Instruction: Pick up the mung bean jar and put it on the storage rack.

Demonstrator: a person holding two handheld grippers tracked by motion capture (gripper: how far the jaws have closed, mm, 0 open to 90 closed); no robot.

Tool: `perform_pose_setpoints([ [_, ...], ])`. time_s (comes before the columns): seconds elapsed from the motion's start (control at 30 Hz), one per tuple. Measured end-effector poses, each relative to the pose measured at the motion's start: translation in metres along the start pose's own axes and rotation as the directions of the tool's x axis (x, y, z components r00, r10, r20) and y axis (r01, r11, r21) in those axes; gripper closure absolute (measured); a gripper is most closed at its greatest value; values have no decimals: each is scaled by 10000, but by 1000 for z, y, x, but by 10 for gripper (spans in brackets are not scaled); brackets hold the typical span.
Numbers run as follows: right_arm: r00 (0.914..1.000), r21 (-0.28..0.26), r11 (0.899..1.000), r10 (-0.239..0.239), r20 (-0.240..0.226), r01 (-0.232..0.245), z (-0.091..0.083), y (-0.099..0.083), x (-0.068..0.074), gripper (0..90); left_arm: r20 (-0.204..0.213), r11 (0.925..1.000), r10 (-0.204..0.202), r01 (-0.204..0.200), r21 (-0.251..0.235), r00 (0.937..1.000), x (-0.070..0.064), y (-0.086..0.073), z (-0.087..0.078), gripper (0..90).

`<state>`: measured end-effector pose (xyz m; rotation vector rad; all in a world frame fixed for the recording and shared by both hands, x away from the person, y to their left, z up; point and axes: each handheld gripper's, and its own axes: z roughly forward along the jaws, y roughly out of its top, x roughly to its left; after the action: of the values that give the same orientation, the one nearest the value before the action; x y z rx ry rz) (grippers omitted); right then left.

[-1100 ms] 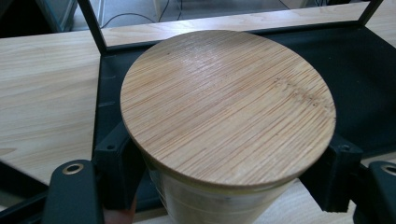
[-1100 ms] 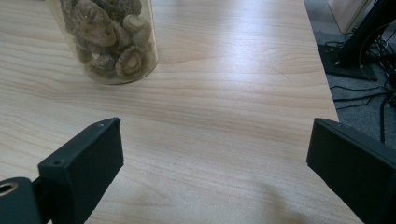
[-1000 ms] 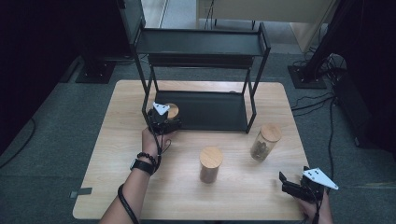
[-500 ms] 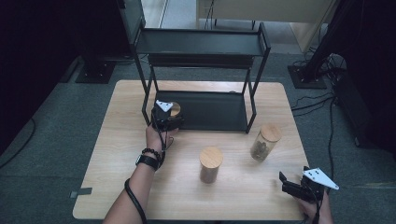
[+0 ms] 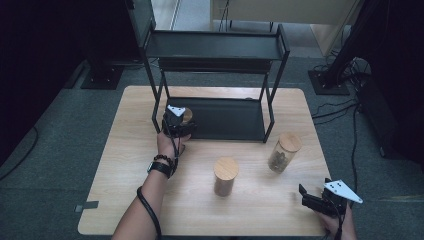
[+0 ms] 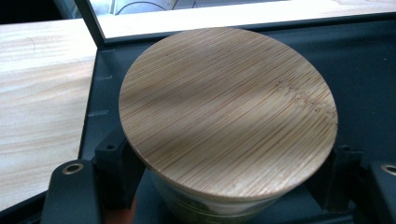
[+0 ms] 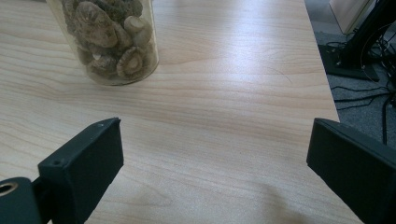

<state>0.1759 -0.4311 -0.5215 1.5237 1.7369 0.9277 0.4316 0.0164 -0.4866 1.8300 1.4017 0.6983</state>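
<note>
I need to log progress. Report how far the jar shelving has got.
Done: nothing is shelved and released yet. In hand: the left tool is shut on a bamboo-lidded jar over the rack's lower tray. Left: two jars stand on the table; the right tool is open.

In the left gripper view the bamboo lid (image 6: 228, 109) hides most of its jar's body and contents; in the right gripper view the mushroom jar (image 7: 106, 39) is cut off at the top edge.
</note>
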Motion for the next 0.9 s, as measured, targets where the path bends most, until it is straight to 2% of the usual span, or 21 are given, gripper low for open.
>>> perform_pose_setpoints([
  [0.1,10000,1,10000,-20,7,20,0,0,0,36,-83,10000,36,-36,1,10000,-1,1,2,255],
  [0.33,10000,-12,10000,-33,39,33,0,0,0,36,-181,9999,-160,161,10,9997,0,5,9,253],
  [0.47,10000,4,10000,-18,45,18,0,0,0,36,-37,9994,-329,329,117,9995,2,8,15,248],
  [0.63,10000,-14,10000,27,27,-27,0,0,0,36,-196,9991,-414,416,108,9989,2,12,21,247],
  [0.9,10000,21,10000,5,-17,-4,0,0,0,36,-441,9977,-485,505,454,9978,3,21,29,247],
])
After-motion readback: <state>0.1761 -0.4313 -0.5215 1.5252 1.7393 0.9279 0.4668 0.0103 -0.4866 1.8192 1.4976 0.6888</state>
